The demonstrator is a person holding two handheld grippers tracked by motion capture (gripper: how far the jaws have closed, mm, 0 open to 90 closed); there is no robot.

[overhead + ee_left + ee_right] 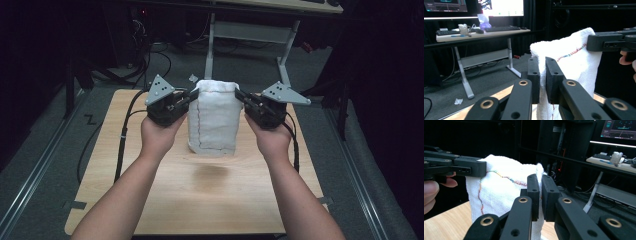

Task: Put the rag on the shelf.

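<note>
A white towel [215, 120] with a multicoloured stitched hem hangs folded above the wooden table [200, 200], its lower edge clear of the top. My left gripper [192, 96] is shut on the towel's upper left corner, and the right gripper [239, 95] is shut on its upper right corner. In the left gripper view the jaws pinch the towel [571, 62] at my left gripper [542, 75], with the other gripper's jaw at the cloth's far corner. The right gripper view has the towel [501, 192] clamped in my right gripper [540, 195].
A desk frame [250, 35] with metal legs stands on the floor beyond the table. Cables [145, 55] lie on the floor at the back left. A desk with keyboards and monitors [481, 31] shows in the left gripper view. Metal rails [35, 175] run beside the table.
</note>
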